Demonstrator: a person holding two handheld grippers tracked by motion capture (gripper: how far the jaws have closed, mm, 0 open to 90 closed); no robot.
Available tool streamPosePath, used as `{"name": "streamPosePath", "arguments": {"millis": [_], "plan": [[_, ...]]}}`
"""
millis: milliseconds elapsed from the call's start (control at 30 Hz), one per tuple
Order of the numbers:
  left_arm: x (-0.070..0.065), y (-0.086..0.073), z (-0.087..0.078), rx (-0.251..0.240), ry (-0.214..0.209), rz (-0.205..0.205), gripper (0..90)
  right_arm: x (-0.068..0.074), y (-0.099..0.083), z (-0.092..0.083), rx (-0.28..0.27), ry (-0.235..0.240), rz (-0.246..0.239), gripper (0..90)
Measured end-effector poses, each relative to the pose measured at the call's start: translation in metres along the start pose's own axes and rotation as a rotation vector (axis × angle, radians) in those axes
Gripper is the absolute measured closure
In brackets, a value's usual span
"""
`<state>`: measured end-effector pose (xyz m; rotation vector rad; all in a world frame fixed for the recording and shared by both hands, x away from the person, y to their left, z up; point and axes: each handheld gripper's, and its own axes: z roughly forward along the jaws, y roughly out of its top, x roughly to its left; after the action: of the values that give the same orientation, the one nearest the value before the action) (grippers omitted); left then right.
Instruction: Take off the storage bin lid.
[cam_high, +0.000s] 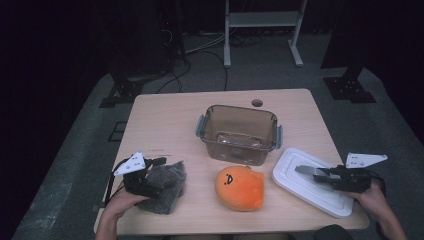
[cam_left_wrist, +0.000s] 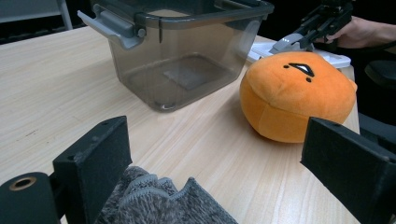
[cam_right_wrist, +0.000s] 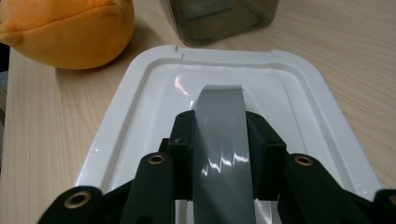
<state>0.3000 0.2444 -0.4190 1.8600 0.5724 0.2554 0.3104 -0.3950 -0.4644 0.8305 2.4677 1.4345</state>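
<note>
High view: the white lid (cam_high: 306, 180) lies at four o'clock on the counter (cam_high: 165, 117), its grey handle (cam_high: 306, 170) clamped by the right gripper (cam_high: 309, 172).

Left gripper view: the left gripper (cam_left_wrist: 212, 172) gapes wide over a grey cloth (cam_left_wrist: 163, 205).

Right gripper view: pads (cam_right_wrist: 184, 149) pinch the handle; the orange plush (cam_right_wrist: 65, 28) sits at eleven o'clock.
</note>
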Motion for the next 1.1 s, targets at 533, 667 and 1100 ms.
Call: {"name": "streamPosePath", "arguments": {"millis": [533,667,1100], "plan": [[0.000,0.000,-0.001,0.000,-0.003,-0.001,7.2,0.006,0.000,0.002,-0.016,0.002,0.013,58.2],[0.000,0.000,-0.001,0.000,-0.002,-0.001,7.2,0.006,0.007,0.000,-0.025,0.001,0.005,55.2],[0.000,0.000,-0.002,-0.008,-0.001,-0.003,7.2,0.020,0.042,0.003,-0.073,0.031,-0.043,48.4]]}}
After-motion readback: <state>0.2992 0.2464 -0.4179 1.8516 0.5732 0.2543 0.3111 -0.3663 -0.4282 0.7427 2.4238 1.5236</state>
